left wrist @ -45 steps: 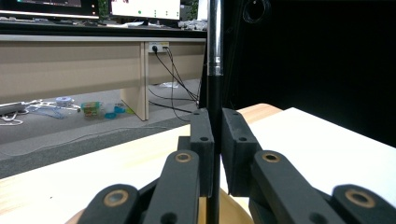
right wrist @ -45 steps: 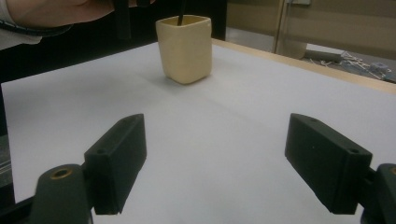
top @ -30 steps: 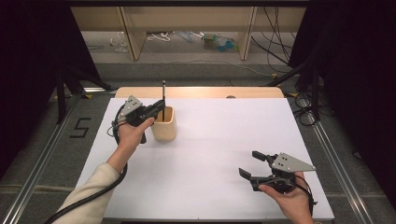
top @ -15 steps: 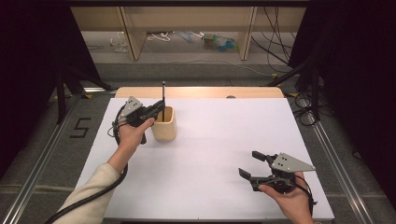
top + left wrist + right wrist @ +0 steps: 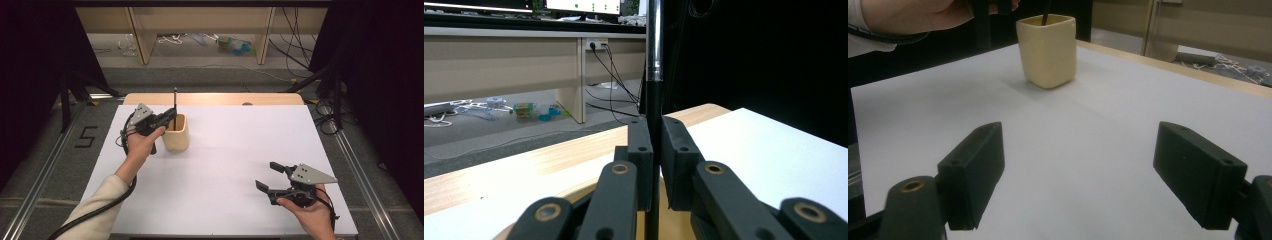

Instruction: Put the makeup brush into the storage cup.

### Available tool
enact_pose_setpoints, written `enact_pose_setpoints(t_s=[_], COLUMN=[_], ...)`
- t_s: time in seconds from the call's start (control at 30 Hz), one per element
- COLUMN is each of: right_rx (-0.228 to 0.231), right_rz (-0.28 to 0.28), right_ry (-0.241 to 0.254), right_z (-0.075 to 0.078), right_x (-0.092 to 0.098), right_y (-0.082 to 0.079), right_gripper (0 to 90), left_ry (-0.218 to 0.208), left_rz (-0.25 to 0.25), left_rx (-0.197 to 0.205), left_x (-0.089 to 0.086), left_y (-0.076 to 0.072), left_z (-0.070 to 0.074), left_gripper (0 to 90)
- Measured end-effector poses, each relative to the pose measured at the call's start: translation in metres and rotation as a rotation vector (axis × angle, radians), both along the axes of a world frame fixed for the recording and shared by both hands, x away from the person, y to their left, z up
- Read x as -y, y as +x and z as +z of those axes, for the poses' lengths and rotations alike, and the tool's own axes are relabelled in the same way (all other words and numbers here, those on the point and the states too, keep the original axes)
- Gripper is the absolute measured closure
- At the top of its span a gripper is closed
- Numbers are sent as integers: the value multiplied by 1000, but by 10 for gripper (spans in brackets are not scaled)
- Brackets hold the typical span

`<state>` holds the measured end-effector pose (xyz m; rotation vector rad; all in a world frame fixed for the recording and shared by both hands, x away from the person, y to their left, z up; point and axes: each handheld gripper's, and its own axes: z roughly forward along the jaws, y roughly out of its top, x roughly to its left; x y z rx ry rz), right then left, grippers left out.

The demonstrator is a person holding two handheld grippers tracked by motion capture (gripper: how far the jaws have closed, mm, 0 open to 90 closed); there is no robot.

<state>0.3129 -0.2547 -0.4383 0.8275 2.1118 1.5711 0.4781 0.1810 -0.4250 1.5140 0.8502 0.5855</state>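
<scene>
Left tongs (image 5: 171, 116) clamped on an upright black rod (image 5: 653, 100) standing in the cream cup (image 5: 175, 133); right tongs (image 5: 272, 176) gape apart, low over the white surface (image 5: 240, 150)

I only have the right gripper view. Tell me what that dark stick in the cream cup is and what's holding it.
Observer: The left gripper holds it, jaws shut on a thin black rod that stands upright between the pads.
Operator: Give me the upper part, it's cut off for me.
Observer: Above the black section the rod turns to shiny metal, and in the high view it sticks up well above the cup.
Operator: Now place my own gripper on the table.
Observer: The right gripper is at the near right of the white table, jaws open, with nothing between them, far from the cup.
</scene>
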Motion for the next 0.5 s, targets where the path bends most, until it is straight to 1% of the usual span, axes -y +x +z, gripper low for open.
enact_pose_setpoints(t_s=[0.03,0.07,0.1,0.17,0.2,0.23,0.27,0.3,0.33,0.37,0.4,0.5], right_rx=[1,-26,-26,1,-30,-30,-6,1,-2,-30,-31,-24], right_rz=[0,3,3,-1,3,3,0,0,0,3,2,1], right_ry=[-1,8,8,-2,8,8,1,-1,0,7,7,4], right_z=[0,0,0,0,0,0,0,0,0,0,0,0], right_x=[0,-1,-1,0,-1,-1,0,0,0,-1,0,0], right_y=[0,-1,-1,0,-1,-1,0,0,0,-1,-1,-1], right_gripper=[215,214,214,213,213,213,212,212,212,212,212,211], left_ry=[0,1,2,6,-2,-8,-22,-22,-29,-27,-17,11], left_rz=[1,1,-1,2,6,8,15,15,4,6,-2,-14], left_rx=[0,1,-1,-2,-3,-10,-22,-22,-28,-35,-31,-16], left_x=[0,0,-1,-1,-2,-2,-2,-2,-3,-3,-4,-7], left_y=[0,0,0,0,-1,-1,-2,-2,-3,-6,-8,-15], left_z=[0,1,1,3,3,5,6,6,10,12,13,17], left_gripper=[834,833,832,827,808,755,665,556,468,379,298,188])
